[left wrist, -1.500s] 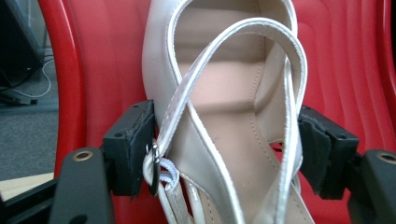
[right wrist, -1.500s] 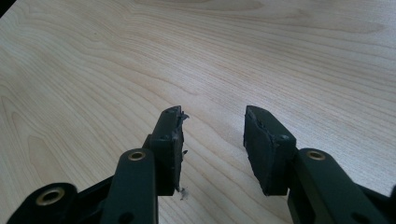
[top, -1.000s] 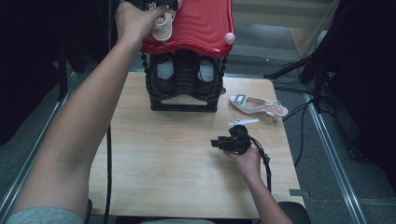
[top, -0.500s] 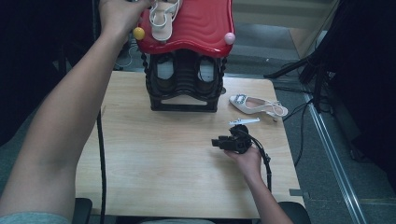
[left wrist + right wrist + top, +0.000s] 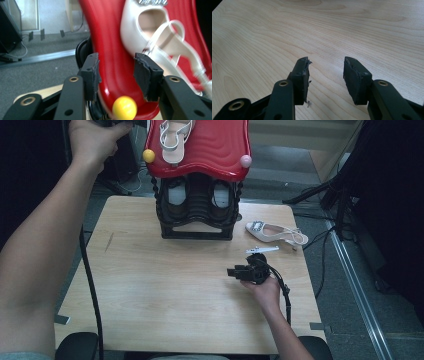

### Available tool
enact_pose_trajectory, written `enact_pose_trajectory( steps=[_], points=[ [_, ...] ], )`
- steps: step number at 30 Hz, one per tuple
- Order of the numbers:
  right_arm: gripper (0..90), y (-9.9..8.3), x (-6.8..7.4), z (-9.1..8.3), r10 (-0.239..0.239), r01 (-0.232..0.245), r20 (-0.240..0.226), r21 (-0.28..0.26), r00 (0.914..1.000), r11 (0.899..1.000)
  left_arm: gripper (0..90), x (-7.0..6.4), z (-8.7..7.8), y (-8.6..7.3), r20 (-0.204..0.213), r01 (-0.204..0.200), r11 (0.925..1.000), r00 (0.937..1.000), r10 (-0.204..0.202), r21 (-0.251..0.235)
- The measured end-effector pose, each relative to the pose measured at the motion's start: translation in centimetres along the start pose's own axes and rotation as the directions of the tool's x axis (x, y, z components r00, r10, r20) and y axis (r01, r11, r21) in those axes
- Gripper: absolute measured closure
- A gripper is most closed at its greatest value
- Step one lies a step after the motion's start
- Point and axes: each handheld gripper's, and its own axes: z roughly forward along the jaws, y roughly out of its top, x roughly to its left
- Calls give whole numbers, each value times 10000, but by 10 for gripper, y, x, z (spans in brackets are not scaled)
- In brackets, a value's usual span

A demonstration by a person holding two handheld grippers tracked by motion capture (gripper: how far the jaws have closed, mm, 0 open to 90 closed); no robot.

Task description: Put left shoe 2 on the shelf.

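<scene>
A: How far along does the shoe work look?

B: About halfway, by the look of it. One white sandal lies on the red top shelf of the black shoe rack, near that shelf's left edge and close to the yellow ball at its front left corner. Its mate, the white slingback shoe, lies on its side on the table, just right of the rack and near the far right corner.

A: And the grippers?

B: The left gripper is held up beside the shelf's left edge. Its jaws stand apart with nothing between them; in the left gripper view the sandal lies beyond them, untouched, though that view is blurred. The right gripper rests low over the table in the person's right hand, toward the right edge, jaws parted over bare wood and holding nothing.

A: So what is left?

B: Probably the second shoe: it needs picking up from the table and setting on the red shelf beside the first. The right gripper is near it but not touching. A small white strip lies between that gripper and the shoe; what it is cannot be told.
</scene>
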Motion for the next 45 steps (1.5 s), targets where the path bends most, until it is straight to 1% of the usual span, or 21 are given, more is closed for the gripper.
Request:
enact_pose_trajectory(
  steps=[5,8,9,11,13,14,15,16,18,25,27,28,31,32,35,37,38,39,42,43,45],
  points=[
    [568,0,0,0,-39,39,12,-7,10000,10000,638,14,2,-15,57,63,9997,10000,-65,253],
    [567,0,0,0,76,-76,-4,-53,10000,10000,654,20,5,-25,117,105,9994,9999,-109,345],
    [567,0,0,-1,88,-88,-31,-82,10000,9999,655,21,6,-28,69,104,9995,9999,-106,311],
    [567,0,0,0,45,-45,-49,-138,10000,9999,662,27,9,-35,301,426,9986,9986,-436,315],
    [567,0,0,0,-7,7,-48,-128,10000,9999,666,31,12,-41,157,427,9985,9989,-433,356],
    [567,0,0,0,-48,47,-56,-89,10000,9999,668,33,14,-45,129,467,9985,9988,-471,290],
    [568,0,0,0,-80,79,-59,-84,10000,9999,671,35,15,-48,160,570,9978,9982,-575,342],
    [568,0,0,0,-113,113,-43,-82,9999,9999,674,36,16,-51,84,583,9978,9982,-587,327],
    [571,0,-1,0,-127,127,-41,-51,9999,9999,681,37,19,-57,-61,460,9979,9989,-458,458],
    [572,1,0,0,-277,278,59,-193,9996,9994,690,41,30,-80,55,464,9967,9989,-468,672],
    [570,1,0,-1,-313,314,43,-266,9995,9992,689,42,33,-88,17,455,9964,9990,-457,721],
    [568,1,0,-1,-345,345,26,-311,9994,9989,688,42,34,-91,67,514,9957,9986,-521,767],
    [568,2,0,0,-444,444,8,-412,9990,9982,689,42,39,-103,-29,529,9956,9986,-529,776],
    [568,2,1,0,-434,435,18,-430,9991,9981,689,42,41,-107,20,586,9948,9983,-589,829],
    [568,3,1,0,-516,517,29,-431,9987,9977,685,43,43,-119,-5,743,9943,9972,-745,765],
    [570,4,2,0,-564,565,29,-440,9984,9974,675,43,45,-128,62,916,9934,9957,-923,697],
    [570,4,2,0,-587,587,30,-455,9983,9972,672,43,47,-132,50,868,9937,9962,-874,704],
    [571,4,2,0,-594,596,56,-443,9982,9972,671,43,47,-136,141,823,9932,9964,-837,820],
    [572,4,2,1,-637,641,99,-459,9979,9969,657,43,50,-148,206,877,9930,9958,-896,793],
    [574,4,3,1,-685,693,157,-504,9975,9963,654,43,51,-152,313,954,9920,9947,-982,832],
    [575,4,3,1,-822,833,205,-603,9964,9947,650,41,53,-160,345,950,9916,9946,-983,878]
  ],
)
